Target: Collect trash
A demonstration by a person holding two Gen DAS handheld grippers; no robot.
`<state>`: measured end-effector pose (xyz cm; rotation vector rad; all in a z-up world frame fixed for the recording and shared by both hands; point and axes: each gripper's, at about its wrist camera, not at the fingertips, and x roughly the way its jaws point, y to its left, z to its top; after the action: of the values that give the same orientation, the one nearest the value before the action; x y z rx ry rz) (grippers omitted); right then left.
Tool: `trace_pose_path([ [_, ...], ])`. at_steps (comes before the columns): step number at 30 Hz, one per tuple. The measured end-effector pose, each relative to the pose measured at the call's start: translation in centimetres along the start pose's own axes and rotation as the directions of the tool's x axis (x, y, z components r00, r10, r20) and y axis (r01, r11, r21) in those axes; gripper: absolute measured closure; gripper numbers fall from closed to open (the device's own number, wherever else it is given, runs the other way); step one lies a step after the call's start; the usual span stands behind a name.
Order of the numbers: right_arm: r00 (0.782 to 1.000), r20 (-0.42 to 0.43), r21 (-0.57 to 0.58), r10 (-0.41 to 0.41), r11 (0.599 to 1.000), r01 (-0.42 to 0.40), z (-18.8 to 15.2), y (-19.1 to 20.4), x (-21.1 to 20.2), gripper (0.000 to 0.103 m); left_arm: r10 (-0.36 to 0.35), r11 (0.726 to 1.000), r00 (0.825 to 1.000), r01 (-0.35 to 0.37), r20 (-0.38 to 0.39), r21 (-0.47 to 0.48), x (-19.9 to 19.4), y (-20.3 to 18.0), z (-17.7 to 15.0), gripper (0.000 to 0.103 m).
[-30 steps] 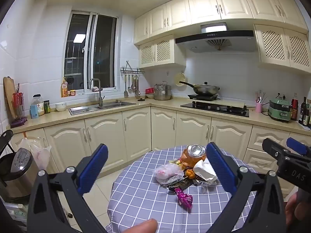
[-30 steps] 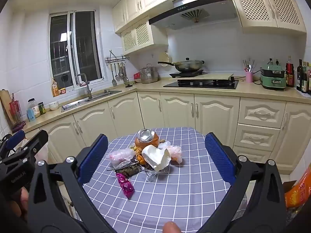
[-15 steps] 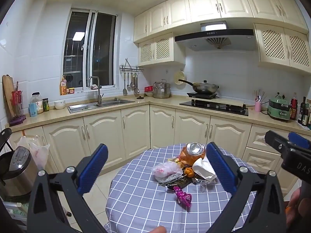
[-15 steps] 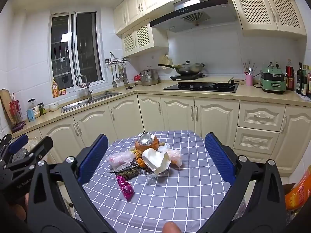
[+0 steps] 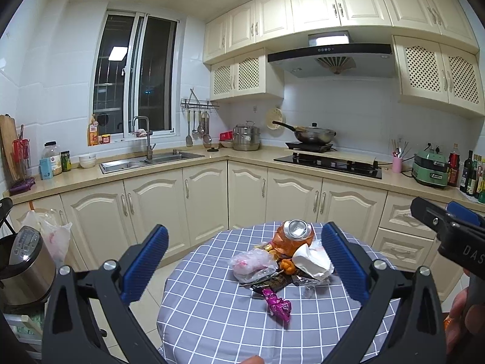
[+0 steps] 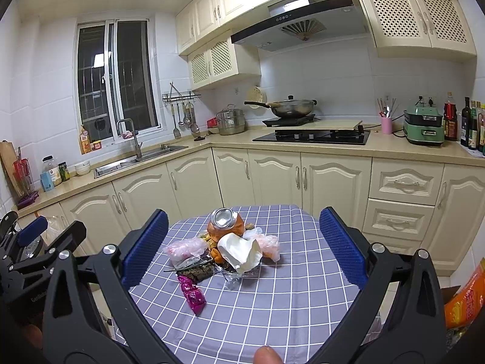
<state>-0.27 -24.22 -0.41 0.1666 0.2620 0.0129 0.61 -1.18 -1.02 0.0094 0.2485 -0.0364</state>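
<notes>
In the left wrist view, the left claw (image 5: 244,261) is hanging above the near side of the round table (image 5: 212,318), released, with its blue pads wide apart and nothing between them. The trash is sitting in a small heap on the checked cloth: an orange can (image 5: 292,238) lying on its side, a crumpled white paper (image 5: 312,262), a clear plastic bag (image 5: 253,264) and a pink wrapper (image 5: 277,303) a little nearer. The can could be rolling off the table if a pad bumps it, because it is round and lying down. The light bag could be sliding away if it is pinched only at its edge. Compared with the picture from a second ago, the heap is sitting a bit nearer the middle between the pads. In the right wrist view, the right claw (image 6: 242,253) is also released and holding nothing, pointing at the same heap, with the can (image 6: 225,226) at the back and the pink wrapper (image 6: 192,294) in front. Here the view is looking a little higher than a second ago.
</notes>
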Motion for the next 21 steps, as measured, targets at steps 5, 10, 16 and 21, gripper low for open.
trace_pose_path([
  [5,1.0,-0.004,0.001,-0.001,1.0,0.001,0.1,-0.3,0.0,0.005,-0.001,1.0,1.0,0.001,-0.008,0.005,0.3,-0.4,-0.3,0.004],
  [10,1.0,-0.009,0.0,-0.004,1.0,0.004,0.1,-0.3,0.4,0.005,-0.001,1.0,1.0,0.001,-0.02,0.001,0.7,-0.6,-0.7,0.004],
  [16,1.0,-0.015,0.002,-0.007,1.0,0.007,-0.1,-0.3,0.8,0.005,-0.003,1.0,1.0,0.003,-0.03,0.002,1.0,-0.5,-0.9,0.004],
  [21,1.0,-0.024,-0.005,-0.011,1.0,0.011,-0.4,-0.3,1.4,0.005,-0.004,1.0,0.999,0.004,-0.052,-0.001,1.9,-0.4,-1.3,0.004],
])
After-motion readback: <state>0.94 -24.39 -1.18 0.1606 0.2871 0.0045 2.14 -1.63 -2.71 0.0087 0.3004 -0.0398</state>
